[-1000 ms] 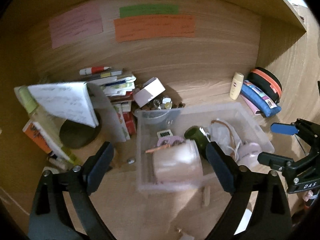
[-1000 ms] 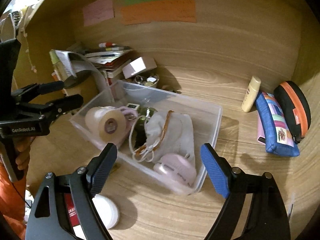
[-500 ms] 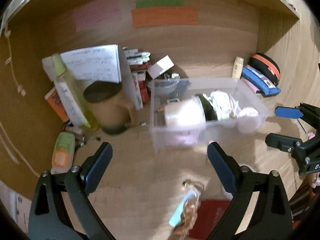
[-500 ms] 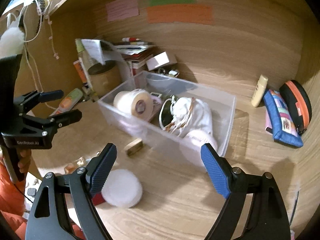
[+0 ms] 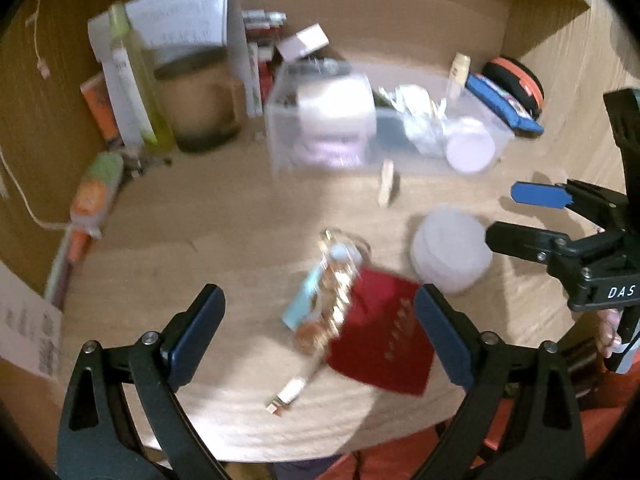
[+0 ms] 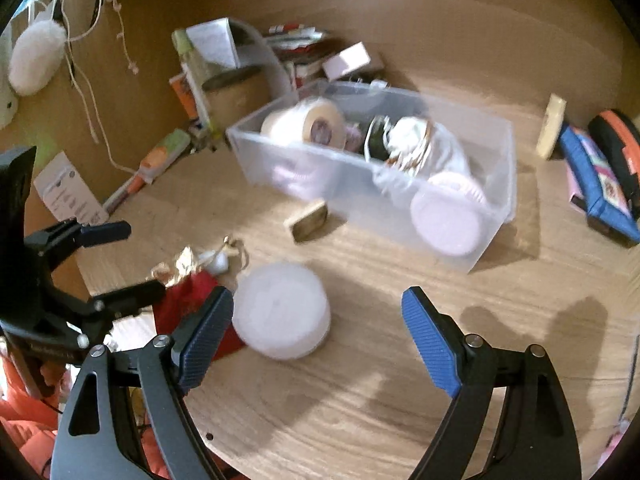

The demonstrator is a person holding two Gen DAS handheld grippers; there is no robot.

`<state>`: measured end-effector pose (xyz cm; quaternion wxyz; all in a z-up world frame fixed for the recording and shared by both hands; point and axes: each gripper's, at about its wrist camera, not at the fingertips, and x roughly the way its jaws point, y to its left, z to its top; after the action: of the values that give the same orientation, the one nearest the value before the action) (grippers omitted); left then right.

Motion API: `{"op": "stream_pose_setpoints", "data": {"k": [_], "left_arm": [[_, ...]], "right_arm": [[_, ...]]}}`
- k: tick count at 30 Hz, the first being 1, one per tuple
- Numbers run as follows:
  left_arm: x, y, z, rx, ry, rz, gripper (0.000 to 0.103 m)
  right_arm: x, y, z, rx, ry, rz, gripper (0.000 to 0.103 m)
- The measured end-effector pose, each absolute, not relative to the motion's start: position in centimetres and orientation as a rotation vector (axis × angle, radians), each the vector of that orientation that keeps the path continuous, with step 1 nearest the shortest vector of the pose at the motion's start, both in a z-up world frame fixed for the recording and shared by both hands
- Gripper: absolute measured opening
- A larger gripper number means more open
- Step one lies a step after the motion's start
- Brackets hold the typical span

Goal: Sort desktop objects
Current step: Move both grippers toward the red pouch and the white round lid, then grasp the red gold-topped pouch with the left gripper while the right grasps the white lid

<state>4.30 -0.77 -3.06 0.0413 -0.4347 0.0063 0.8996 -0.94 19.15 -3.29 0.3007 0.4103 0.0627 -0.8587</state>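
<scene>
My left gripper (image 5: 318, 312) is open above the near part of the wooden desk. Below it lie a red booklet (image 5: 380, 336), a gold chain ornament (image 5: 336, 292) and a light blue item (image 5: 304, 300). My right gripper (image 6: 318, 304) is open too, with a white round container (image 6: 282, 316) lying by its left finger. A small wooden block (image 6: 308, 220) sits in front of the clear plastic bin (image 6: 320, 168). The bin holds a tape roll (image 6: 304, 124), a white pouch (image 6: 436, 148) and a pink round lid (image 6: 444, 216). Neither gripper touches anything.
At the back left stand a tall green bottle (image 5: 132, 80), a brown cup (image 5: 200, 108) and stacked books (image 5: 260, 40). A blue pencil case (image 6: 596, 184), an orange-black case (image 6: 616, 136) and a cream tube (image 6: 552, 128) lie right of the bin. A person's orange sleeve (image 6: 24, 408) shows at the lower left.
Both grippers have drawn back from the bin and sunk toward the desk's near edge. The red booklet, gold ornament and white container came into view. Both stay open.
</scene>
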Motion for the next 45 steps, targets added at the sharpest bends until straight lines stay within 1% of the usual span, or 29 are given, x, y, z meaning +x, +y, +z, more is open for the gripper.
{"op": "stream_pose_setpoints", "data": {"k": [4,9,11,14,18,24,26,28,29,30,31,32,33,34,35,36,37,38,45], "left_arm": [[4.8,0.1,-4.4,-1.389,0.01,2.729,0.097],[5.2,0.4,-5.5,-1.433,-0.1,2.682,0.097],[4.9,0.9,-6.1,-1.454,-0.116,2.646,0.097],[4.9,1.8,-6.3,-1.449,-0.034,2.677,0.098],[4.6,2.3,-6.6,-1.44,0.025,2.71,0.099],[3.7,2.5,-6.8,-1.407,0.036,2.725,0.1],[3.5,2.3,-6.8,-1.389,0.034,2.738,0.1],[3.4,2.2,-6.8,-1.37,0.033,2.749,0.099],[3.4,2.1,-6.7,-1.361,0.034,2.755,0.095],[3.5,2.1,-6.7,-1.354,0.034,2.759,0.088],[3.4,2.0,-6.5,-1.347,0.032,2.763,0.084],[3.4,1.9,-6.4,-1.345,0.029,2.767,0.078],[3.3,1.9,-6.4,-1.342,0.029,2.771,0.069],[3.3,1.8,-6.2,-1.337,0.028,2.776,0.064],[3.2,1.8,-6.1,-1.335,0.028,2.779,0.054],[3.2,1.6,-6.0,-1.334,0.027,2.781,0.045],[3.2,1.5,-6.0,-1.333,0.026,2.781,0.041],[3.2,1.4,-6.0,-1.333,0.025,2.786,0.034],[3.4,0.9,-5.4,-1.307,-0.023,2.792,0.014]], "right_arm": [[-0.5,18.7,-4.6,1.12,0.18,-2.244,0.085],[-0.4,18.6,-5.8,1.152,0.164,-2.216,0.085],[-0.7,18.5,-6.2,1.173,0.145,-2.2,0.085],[-1.0,18.2,-6.8,1.197,0.134,-2.175,0.085],[-1.3,17.4,-7.2,1.199,0.164,-2.176,0.085],[-1.7,16.1,-7.4,1.18,0.211,-2.178,0.085],[-1.8,15.9,-7.3,1.159,0.218,-2.173,0.083],[-1.5,15.9,-6.9,1.116,0.227,-2.183,0.082],[-1.5,15.9,-6.8,1.104,0.24,-2.193,0.077],[-1.5,15.9,-6.8,1.098,0.252,-2.195,0.069],[-1.5,15.9,-6.8,1.098,0.253,-2.187,0.066],[-1.6,16.0,-6.8,1.099,0.248,-2.182,0.064],[-1.6,16.0,-6.8,1.099,0.247,-2.186,0.064],[-1.6,16.1,-6.8,1.096,0.247,-2.192,0.063],[-1.6,16.1,-6.8,1.095,0.247,-2.194,0.063],[-1.6,16.1,-6.8,1.096,0.244,-2.195,0.063],[-1.6,16.1,-6.7,1.096,0.243,-2.196,0.063],[-1.6,16.2,-6.7,1.095,0.243,-2.198,0.063],[-1.4,16.8,-6.3,1.087,0.21,-2.197,0.063]]}}
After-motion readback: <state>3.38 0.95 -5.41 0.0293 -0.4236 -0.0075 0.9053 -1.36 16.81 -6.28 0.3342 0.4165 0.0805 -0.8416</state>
